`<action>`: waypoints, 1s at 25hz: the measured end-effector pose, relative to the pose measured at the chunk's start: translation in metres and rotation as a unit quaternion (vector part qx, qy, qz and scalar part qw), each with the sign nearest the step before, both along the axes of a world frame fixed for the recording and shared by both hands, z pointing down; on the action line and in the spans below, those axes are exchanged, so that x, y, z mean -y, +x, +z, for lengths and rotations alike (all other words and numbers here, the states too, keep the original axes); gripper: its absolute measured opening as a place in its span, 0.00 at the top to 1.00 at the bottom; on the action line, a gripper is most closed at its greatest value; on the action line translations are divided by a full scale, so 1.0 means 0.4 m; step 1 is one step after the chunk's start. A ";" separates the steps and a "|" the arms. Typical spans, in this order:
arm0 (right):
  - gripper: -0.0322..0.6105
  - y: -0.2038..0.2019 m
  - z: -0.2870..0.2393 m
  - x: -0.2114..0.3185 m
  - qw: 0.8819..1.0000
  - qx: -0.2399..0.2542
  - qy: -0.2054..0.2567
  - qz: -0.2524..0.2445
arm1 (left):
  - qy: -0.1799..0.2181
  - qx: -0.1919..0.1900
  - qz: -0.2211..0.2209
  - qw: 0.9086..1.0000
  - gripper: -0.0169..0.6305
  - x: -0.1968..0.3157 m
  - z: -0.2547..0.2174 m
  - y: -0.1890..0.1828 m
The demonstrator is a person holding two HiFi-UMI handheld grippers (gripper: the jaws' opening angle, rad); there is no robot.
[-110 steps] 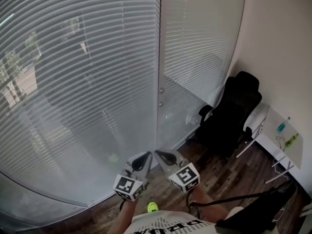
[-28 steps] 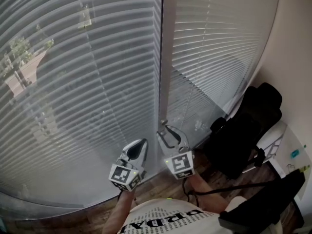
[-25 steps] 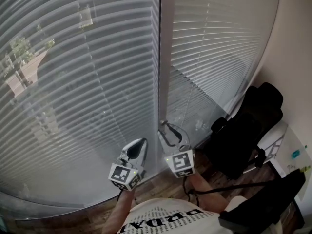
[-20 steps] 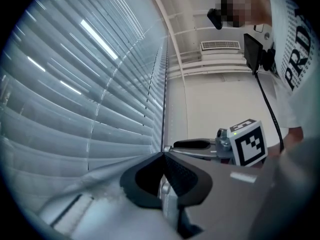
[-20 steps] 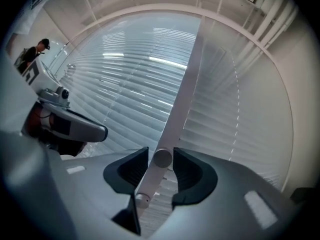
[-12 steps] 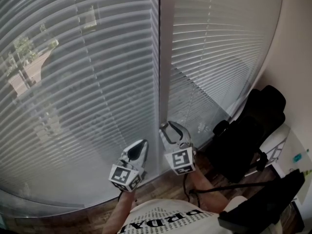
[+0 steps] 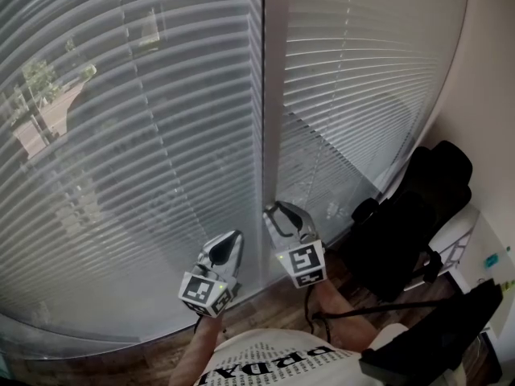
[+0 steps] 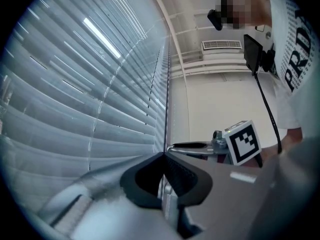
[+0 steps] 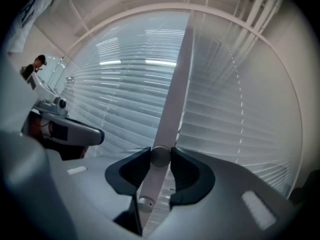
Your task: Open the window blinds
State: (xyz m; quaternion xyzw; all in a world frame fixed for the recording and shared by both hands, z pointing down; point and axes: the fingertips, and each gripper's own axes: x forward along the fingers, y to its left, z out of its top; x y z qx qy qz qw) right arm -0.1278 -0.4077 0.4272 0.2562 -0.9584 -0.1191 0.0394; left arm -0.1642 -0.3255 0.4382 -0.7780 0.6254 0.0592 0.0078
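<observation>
Grey slatted blinds hang shut over the left pane [image 7: 137, 135] and the right pane [image 7: 354, 79], with a pale upright post [image 7: 272, 95] between them. Two round knobs sit on the post: an upper knob [image 9: 160, 156] and a lower knob [image 9: 145, 203]. My right gripper [image 7: 276, 212] points level at the post. Its jaws have just been closing, and the upper knob is between them with both pads [image 9: 176, 160] against it. My left gripper [image 7: 232, 238] hangs just left of the post, shut and holding nothing [image 8: 164, 155].
A black office chair [image 7: 410, 223] stands at the right below the right pane. Beside it is a white desk [image 7: 483, 252]. A plain wall [image 7: 491, 95] closes the right side. Wood floor [image 7: 273, 308] runs under the window.
The right gripper's jaws have narrowed onto the upper knob. Over the longer span both grippers came up close to the post. The left gripper has kept still.
</observation>
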 end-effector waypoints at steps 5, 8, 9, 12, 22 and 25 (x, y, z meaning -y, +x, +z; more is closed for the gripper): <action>0.74 0.003 0.001 0.005 0.999 0.026 -0.041 0.000 | 0.000 -0.001 0.002 1.000 0.99 0.006 0.000 0.002; 0.74 0.008 0.006 0.012 0.994 0.063 -0.091 0.000 | -0.001 -0.001 0.002 1.000 0.99 0.006 0.001 0.000; 0.74 0.009 0.005 0.013 0.991 0.075 -0.108 -0.001 | -0.001 -0.001 0.002 1.000 0.99 0.006 0.001 -0.001; 0.74 0.011 0.004 0.015 0.984 0.102 -0.143 -0.001 | -0.002 -0.002 0.002 1.000 0.99 0.004 0.002 -0.003; 0.74 0.014 0.011 0.025 0.951 0.175 -0.254 -0.010 | -0.003 -0.003 0.003 1.000 0.99 -0.001 0.003 -0.008; 0.74 0.012 0.012 0.027 0.952 0.173 -0.253 -0.008 | -0.003 -0.002 0.004 1.000 0.99 -0.003 0.003 -0.007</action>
